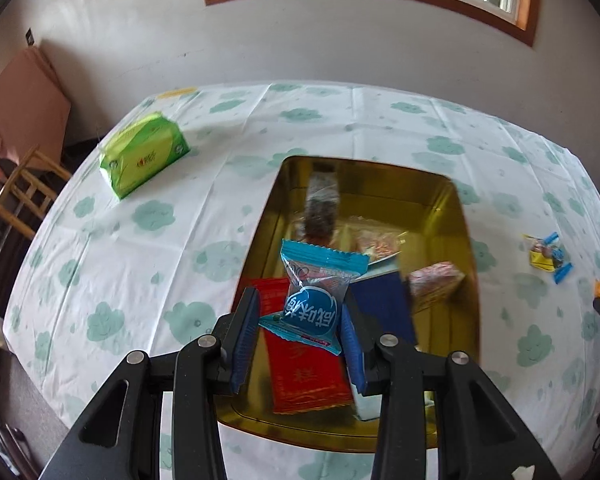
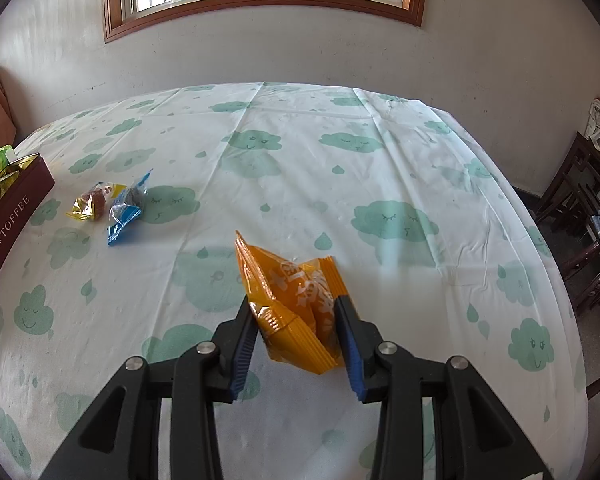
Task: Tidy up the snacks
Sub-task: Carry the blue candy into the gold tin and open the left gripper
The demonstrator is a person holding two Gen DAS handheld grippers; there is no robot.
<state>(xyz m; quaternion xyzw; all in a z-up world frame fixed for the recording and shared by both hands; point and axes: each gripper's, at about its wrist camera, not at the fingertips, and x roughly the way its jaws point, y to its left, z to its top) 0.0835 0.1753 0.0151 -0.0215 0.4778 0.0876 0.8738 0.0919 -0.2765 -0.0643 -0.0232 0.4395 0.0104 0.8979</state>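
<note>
My left gripper [image 1: 300, 320] is shut on a blue snack packet [image 1: 314, 296] and holds it above the gold tin box [image 1: 466, 240]. The box holds a red packet [image 1: 304, 376], a dark blue packet [image 1: 384, 308] and several other snacks. My right gripper [image 2: 296, 316] is shut on an orange snack packet [image 2: 292, 300] above the tablecloth. A yellow candy packet [image 2: 94, 200] and a small blue packet [image 2: 126, 210] lie on the table left of it; they also show in the left wrist view [image 1: 546, 256].
A green tissue pack [image 1: 144, 152] lies at the table's far left. The box's maroon side [image 2: 8, 216] shows at the left edge of the right wrist view. Wooden chairs [image 2: 584, 216] stand to the right, a stool [image 1: 24, 188] to the left. The wall is behind.
</note>
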